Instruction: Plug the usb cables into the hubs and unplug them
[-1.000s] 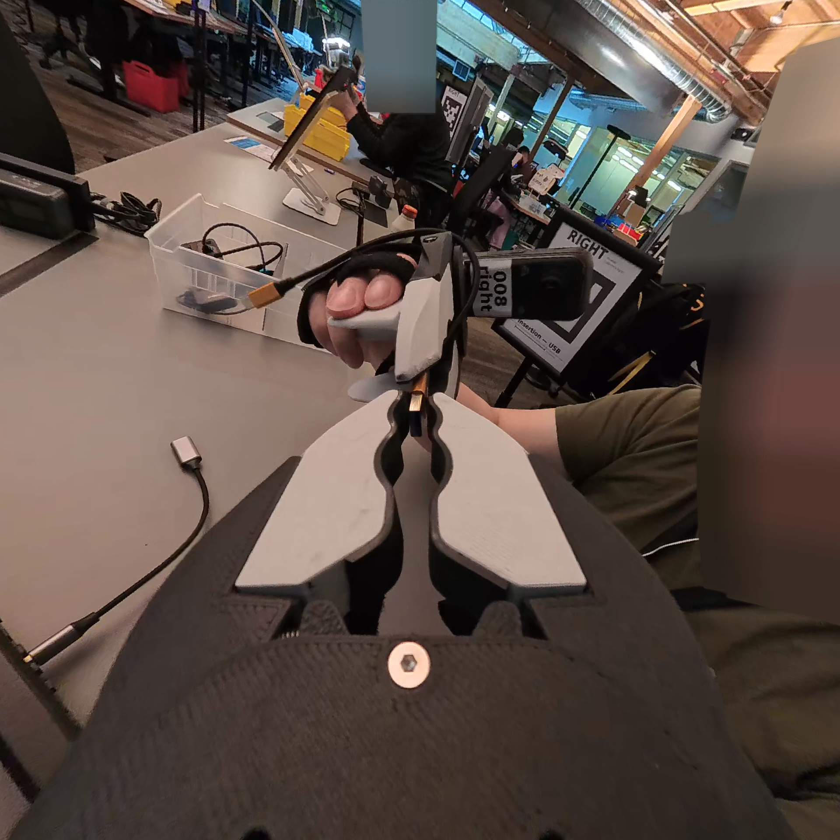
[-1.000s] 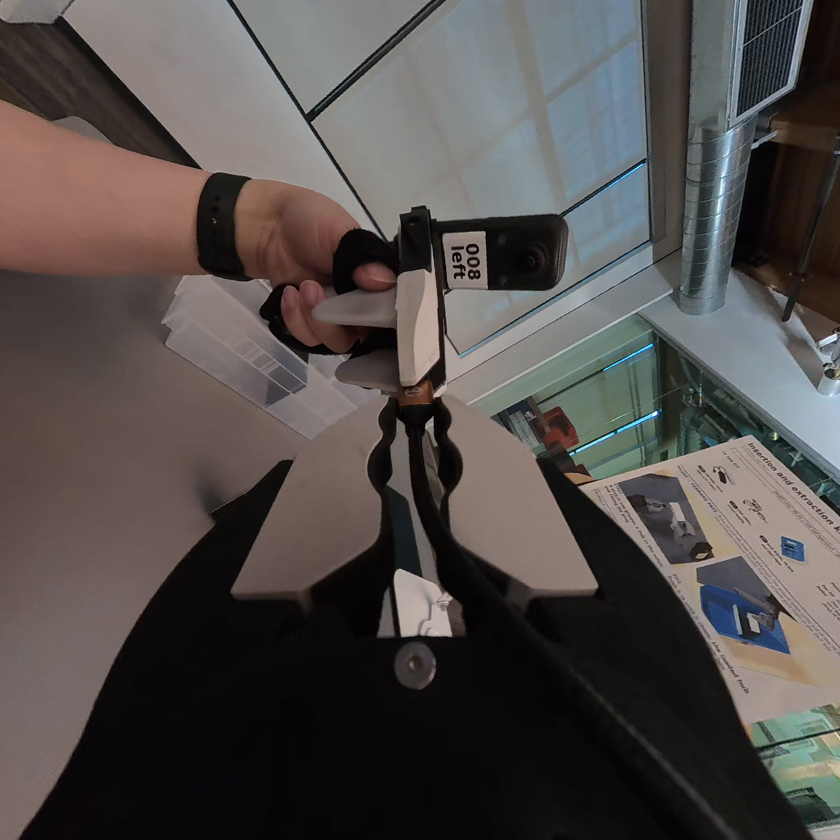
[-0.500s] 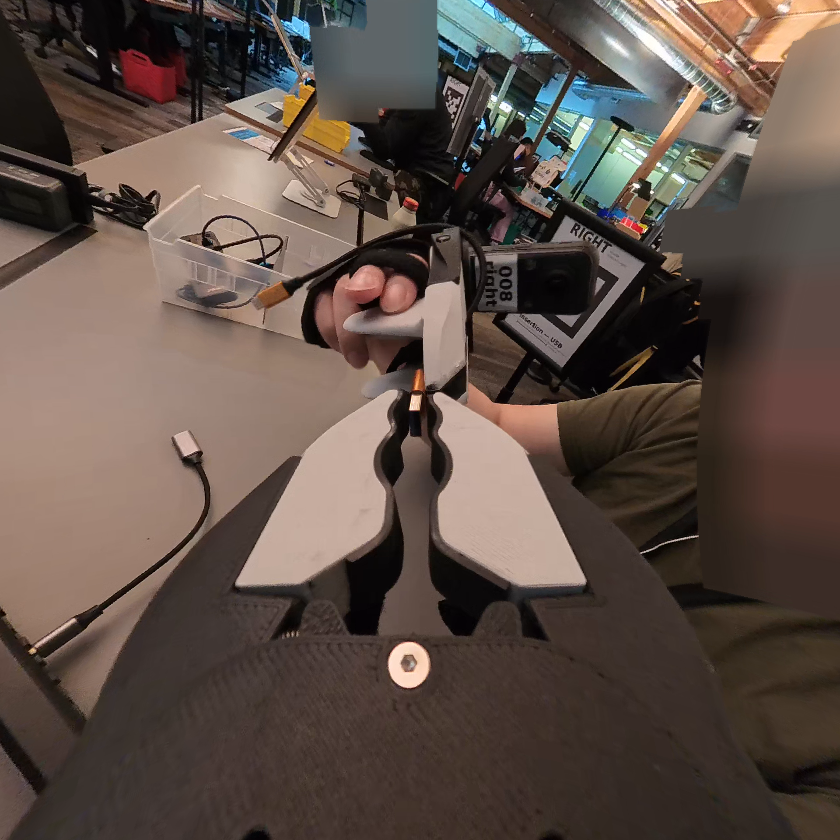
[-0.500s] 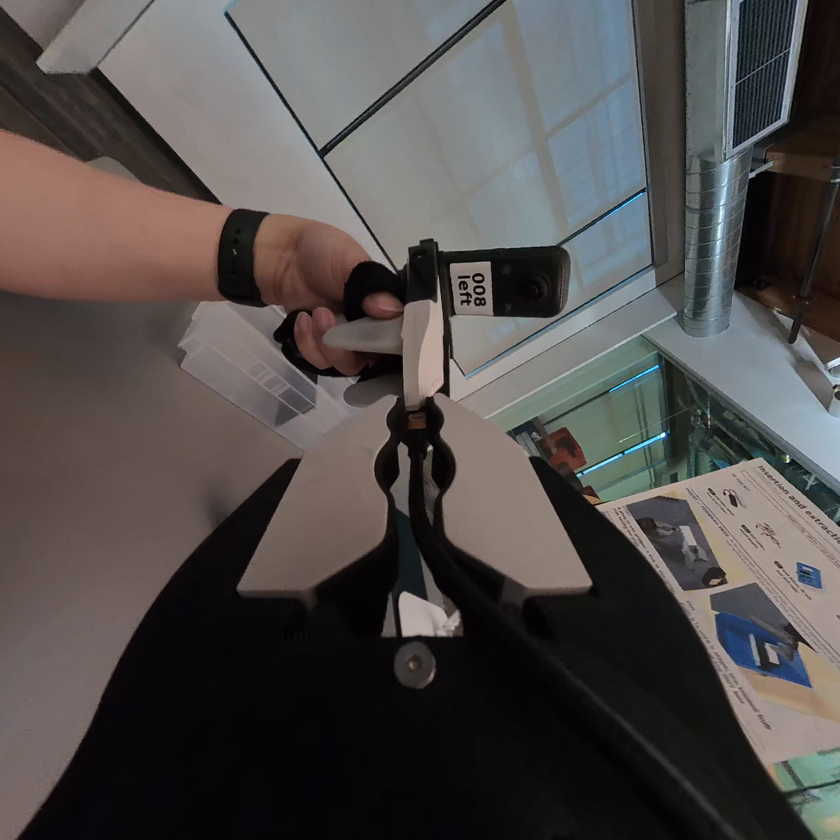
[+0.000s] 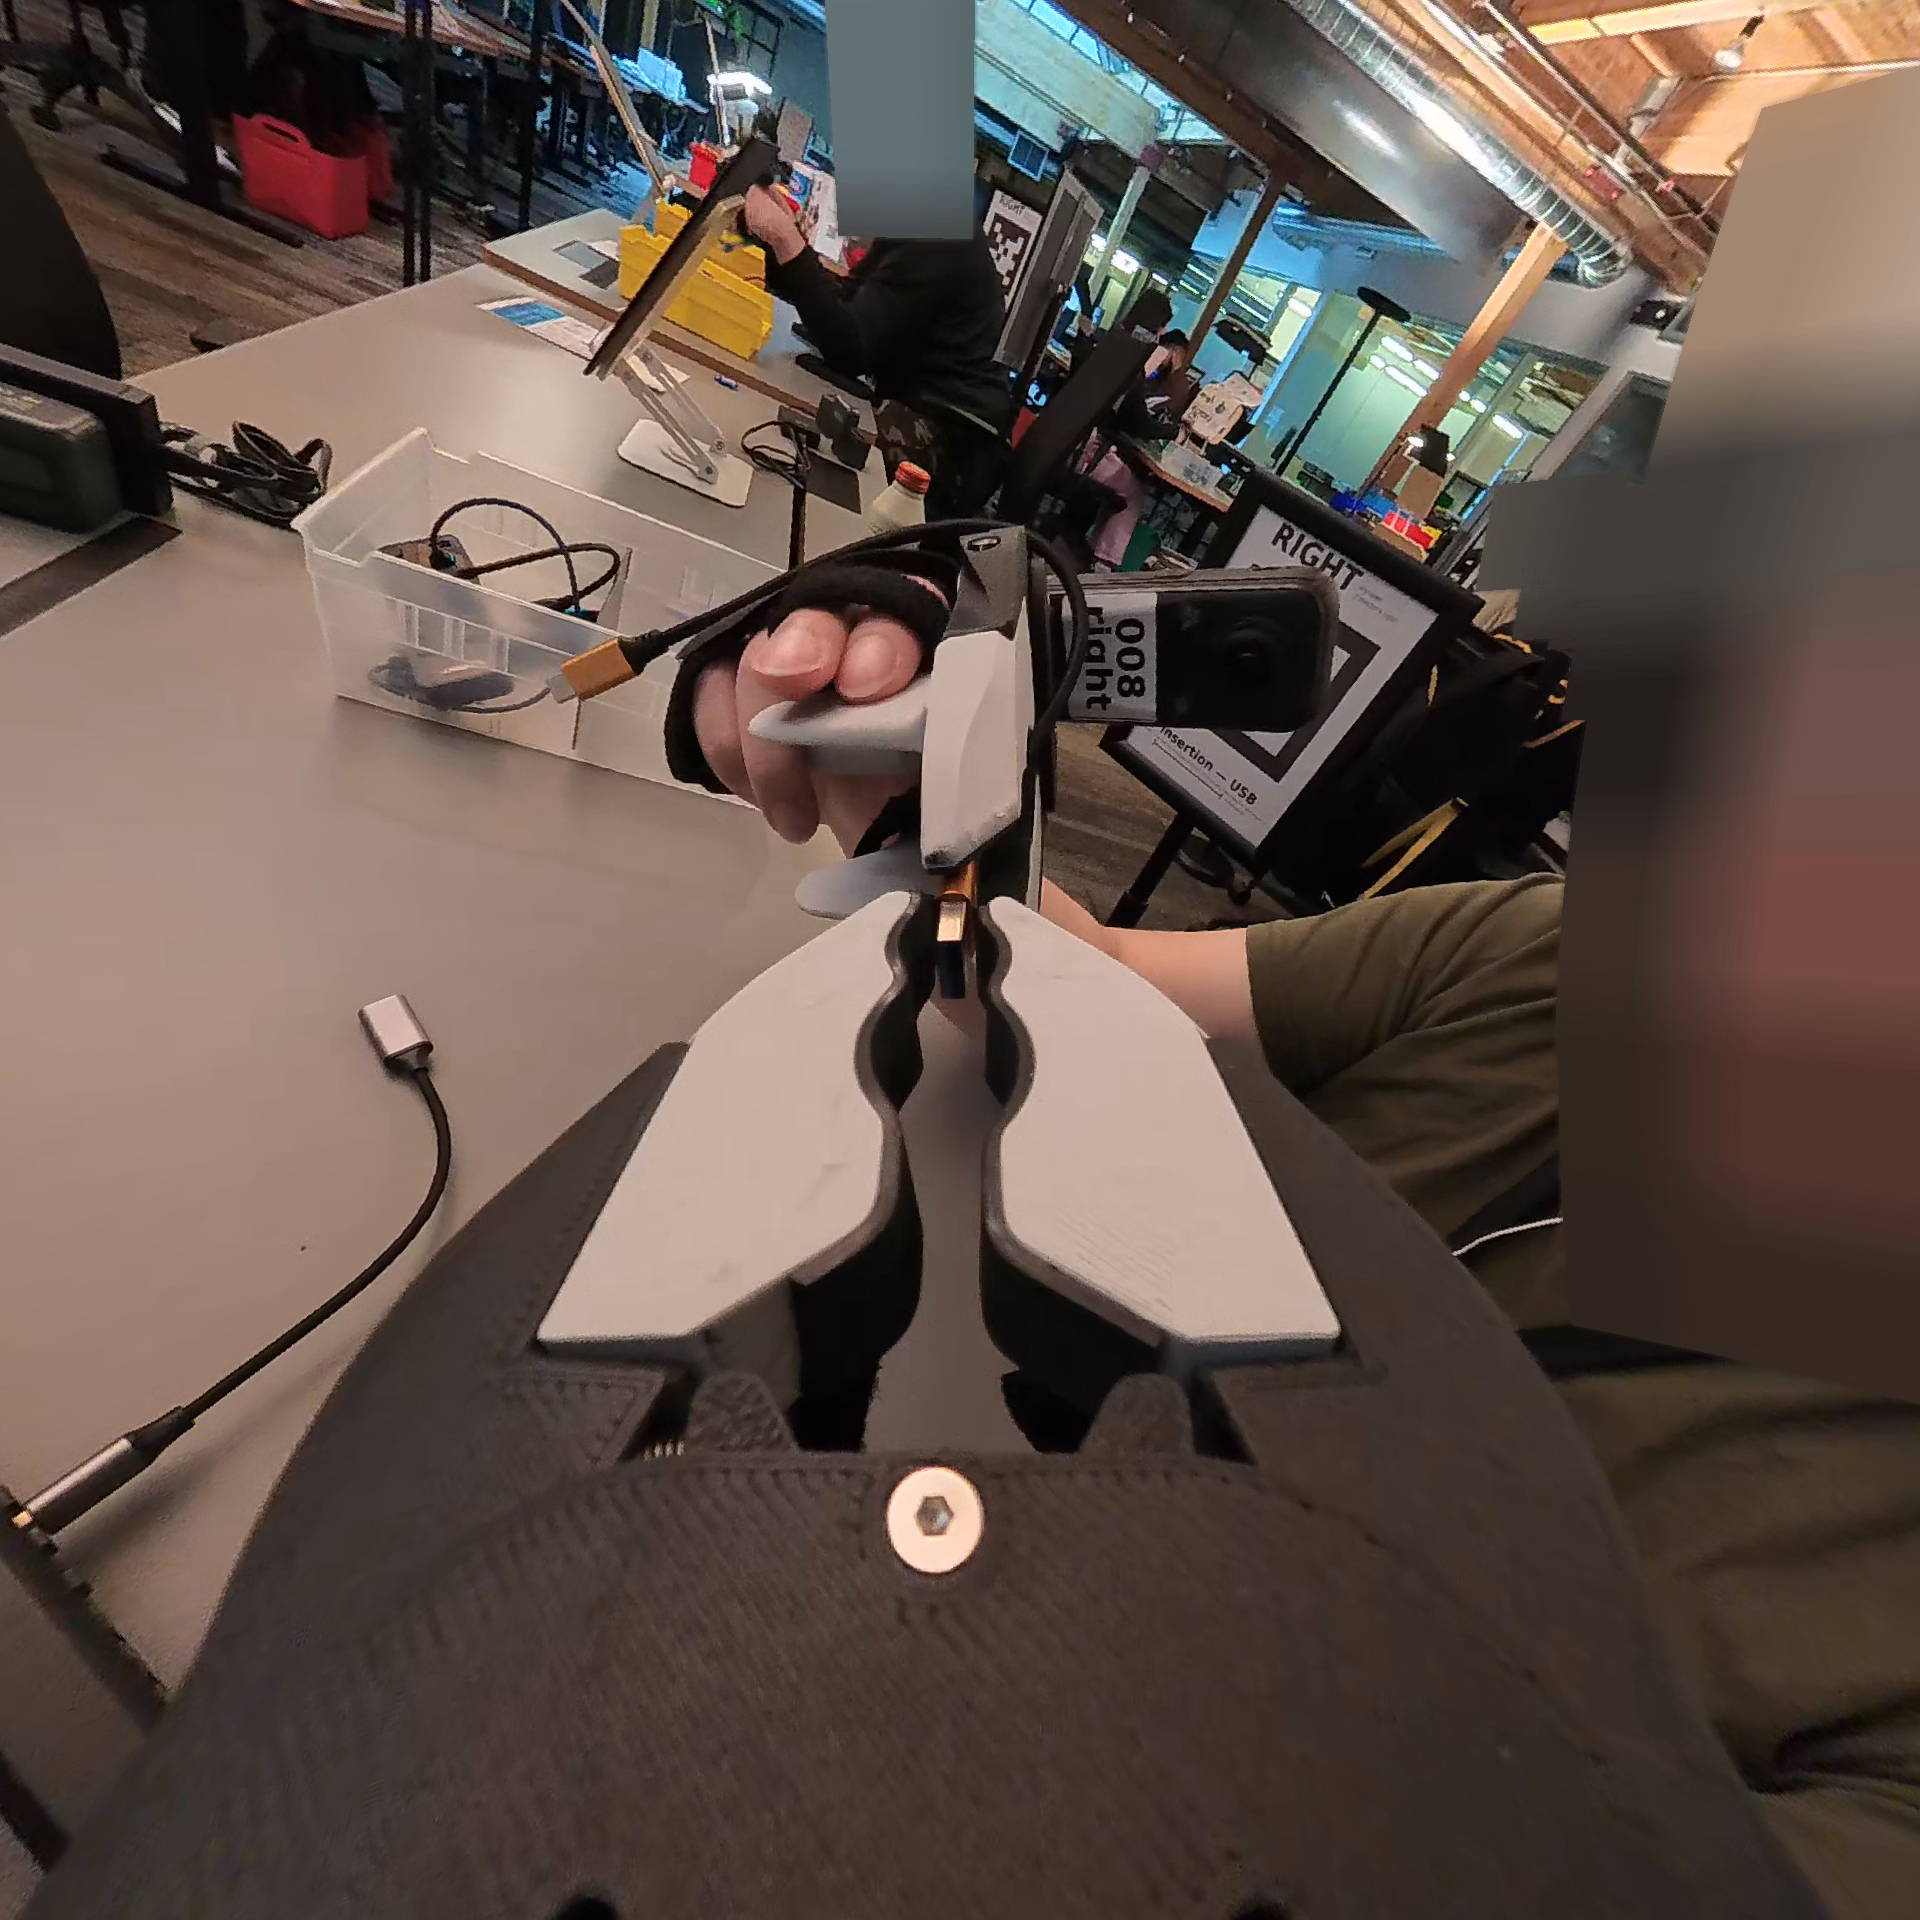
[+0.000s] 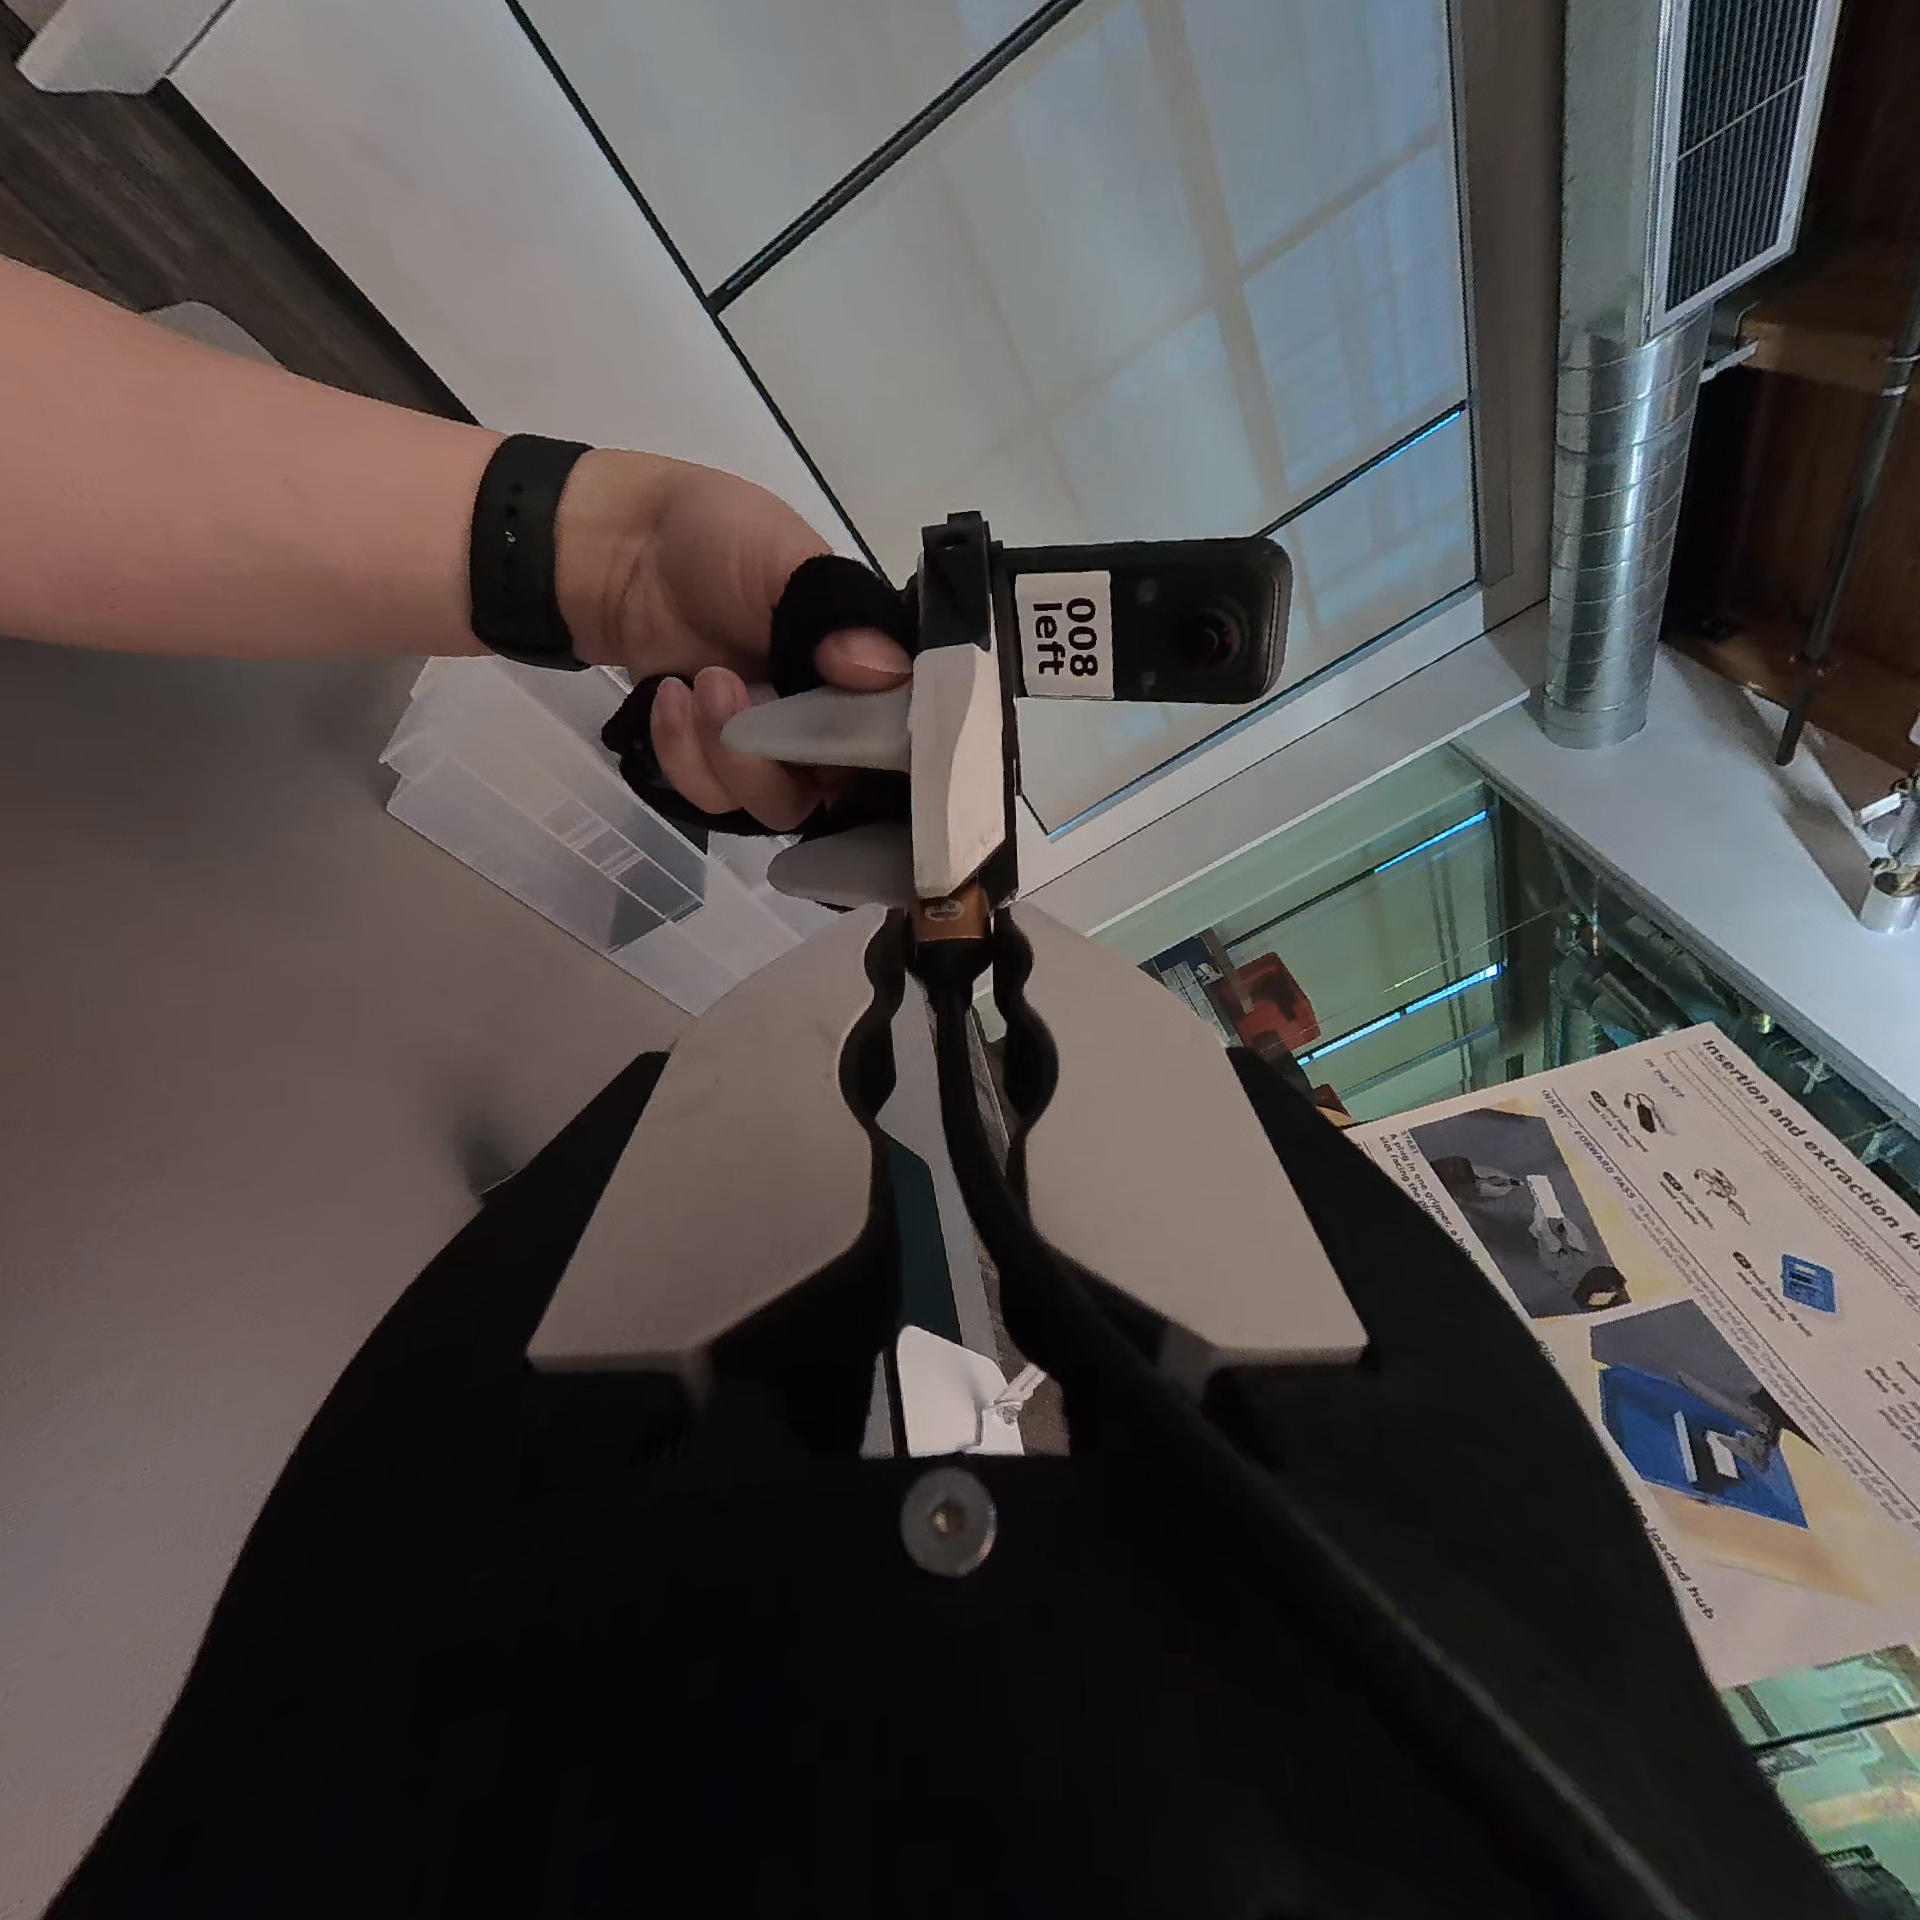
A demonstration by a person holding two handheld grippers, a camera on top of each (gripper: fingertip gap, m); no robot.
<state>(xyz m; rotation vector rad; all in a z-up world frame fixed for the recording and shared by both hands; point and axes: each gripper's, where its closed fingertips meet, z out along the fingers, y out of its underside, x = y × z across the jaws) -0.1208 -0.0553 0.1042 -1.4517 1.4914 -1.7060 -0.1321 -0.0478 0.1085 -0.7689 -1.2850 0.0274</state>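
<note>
A grey cable end is seen lying on the table at left. Behind it, coiled cables are held in a clear bin. At centre, the left gripper is clamped on a dark hub; the right gripper is clamped on the orange usb plug, tip to tip with it. Slight misalignment could jam or bend the plug.

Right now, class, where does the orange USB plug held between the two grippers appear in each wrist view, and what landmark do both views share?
Left wrist view: orange USB plug at centre, just beyond the left gripper.
Right wrist view: plug at centre, clamped in the right gripper.
Shared landmark: clear plastic bin.
</note>
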